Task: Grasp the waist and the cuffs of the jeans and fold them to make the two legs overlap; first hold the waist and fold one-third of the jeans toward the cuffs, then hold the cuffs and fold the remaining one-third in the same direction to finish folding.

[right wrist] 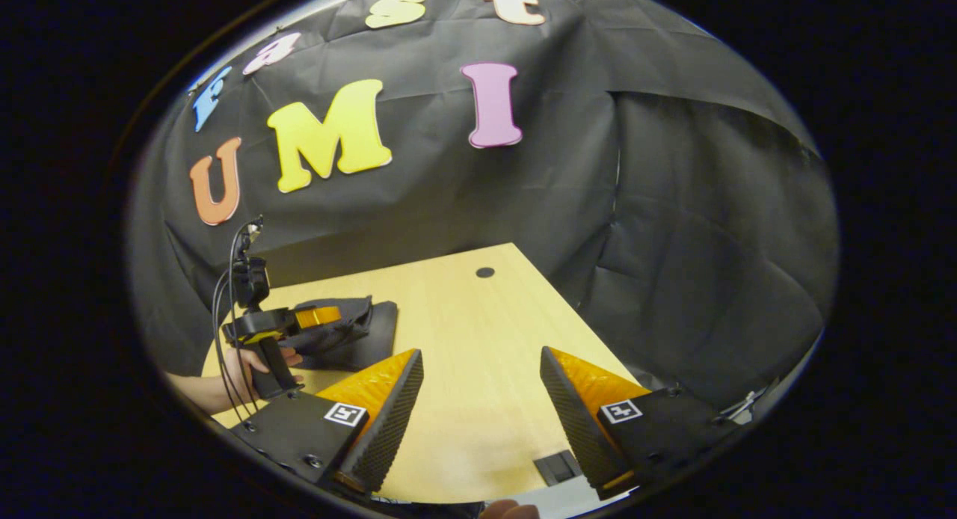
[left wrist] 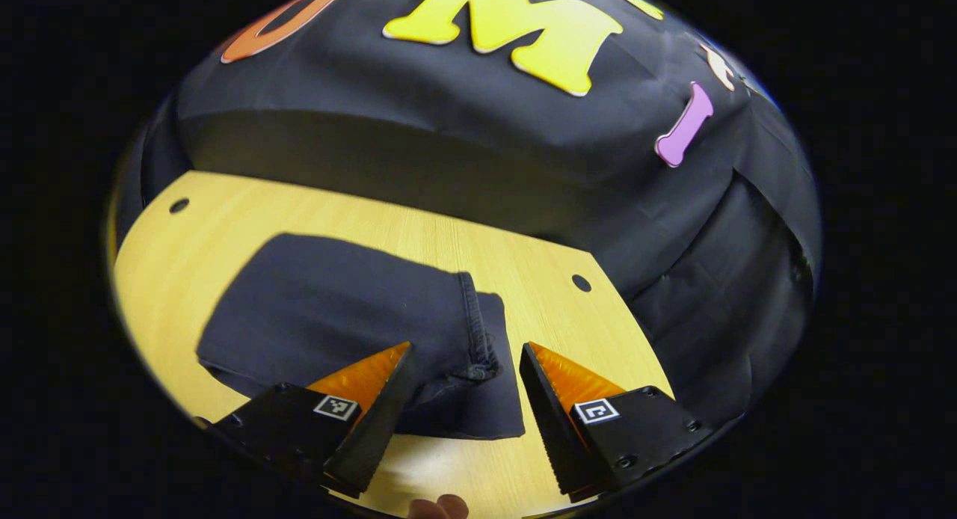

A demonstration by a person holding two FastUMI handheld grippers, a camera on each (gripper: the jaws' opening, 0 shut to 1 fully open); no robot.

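Observation:
The dark jeans (left wrist: 336, 309) lie folded into a compact stack on the wooden table (left wrist: 187, 242), a stitched hem edge running down near the right side of the stack. My left gripper (left wrist: 467, 354) stands open just above that hem edge, with the cloth showing between its fingers and neither finger pressing on it. In the right gripper view the jeans (right wrist: 351, 324) lie at the table's far left, with the left gripper (right wrist: 318, 317) and the hand holding it over them. My right gripper (right wrist: 482, 358) is open above the bare table (right wrist: 478, 339), well to the right of the jeans.
The black cloth wall closes the table's far side and right side. Round cable holes (left wrist: 581, 283) (left wrist: 179, 205) mark the tabletop corners, with another hole (right wrist: 485, 272) in the right gripper view. A dark socket plate (right wrist: 557, 467) sits near the front edge.

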